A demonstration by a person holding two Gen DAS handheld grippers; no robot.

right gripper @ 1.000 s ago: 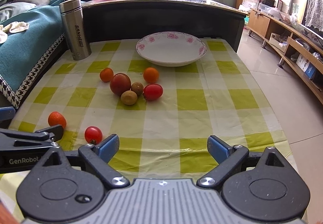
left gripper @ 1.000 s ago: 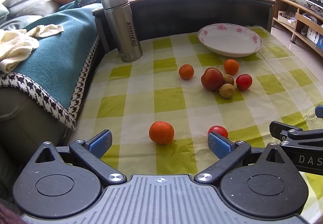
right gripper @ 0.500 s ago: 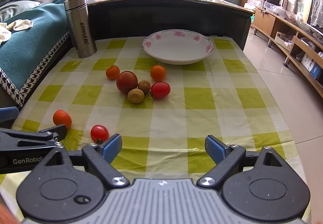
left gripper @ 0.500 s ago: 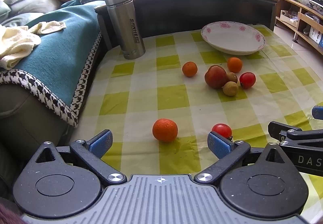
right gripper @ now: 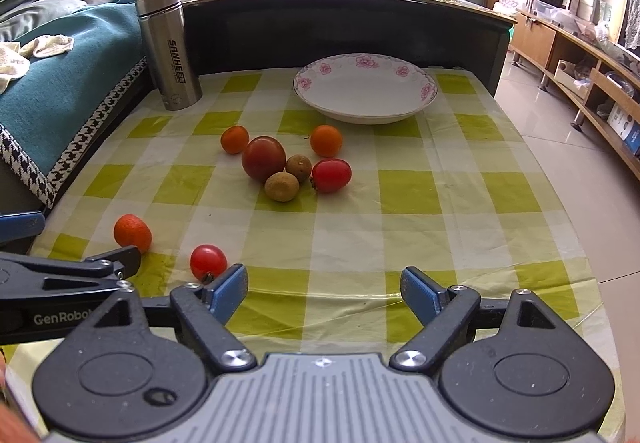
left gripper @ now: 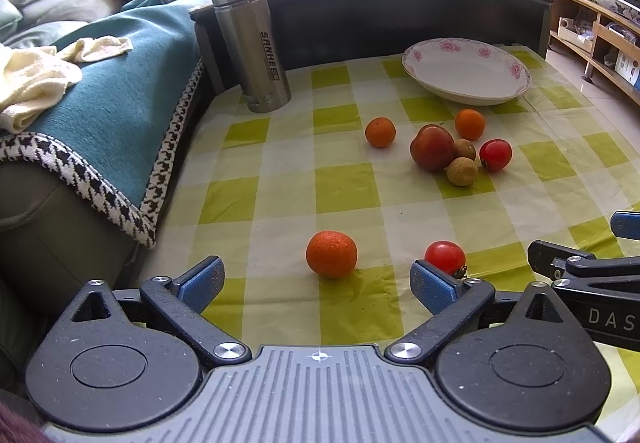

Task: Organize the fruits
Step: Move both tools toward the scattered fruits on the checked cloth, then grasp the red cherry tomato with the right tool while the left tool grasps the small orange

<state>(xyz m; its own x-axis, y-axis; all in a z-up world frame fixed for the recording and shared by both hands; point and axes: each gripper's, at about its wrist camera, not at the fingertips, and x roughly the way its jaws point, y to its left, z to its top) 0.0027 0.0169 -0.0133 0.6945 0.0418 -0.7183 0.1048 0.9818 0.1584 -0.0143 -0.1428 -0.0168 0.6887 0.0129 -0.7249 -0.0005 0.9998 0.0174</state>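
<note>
A: Where does the fruit lie against the left gripper (left gripper: 317,279)?

B: Its blue fingers are spread wide with nothing between them. The nearest mandarin (left gripper: 331,253) sits on the checked tablecloth (left gripper: 344,187) just ahead of the gap, near its middle. A cherry tomato (left gripper: 445,257) lies just beside the tip of the right-hand finger, and I cannot tell if it touches.

A: And the right gripper (right gripper: 323,293)?

B: Also spread, holding nothing, over bare cloth. From there the same cherry tomato (right gripper: 208,262) is by its left fingertip and the mandarin (right gripper: 132,233) farther left.

A: The rest of the fruit?

B: A cluster mid-table: a large dark red fruit (right gripper: 263,158), two brown longans (right gripper: 281,186), an oval red tomato (right gripper: 331,174), plus two small oranges (right gripper: 326,140) at its edges. The flowered plate (right gripper: 365,110) stands beyond, with no fruit in it.

A: What does one view give that the other lacks?

B: The left view shows more of the teal blanket (left gripper: 116,83) and cream towel (left gripper: 36,77); the right view shows the table's right edge and the floor (right gripper: 560,147). Both show the steel flask (right gripper: 168,47)
</note>
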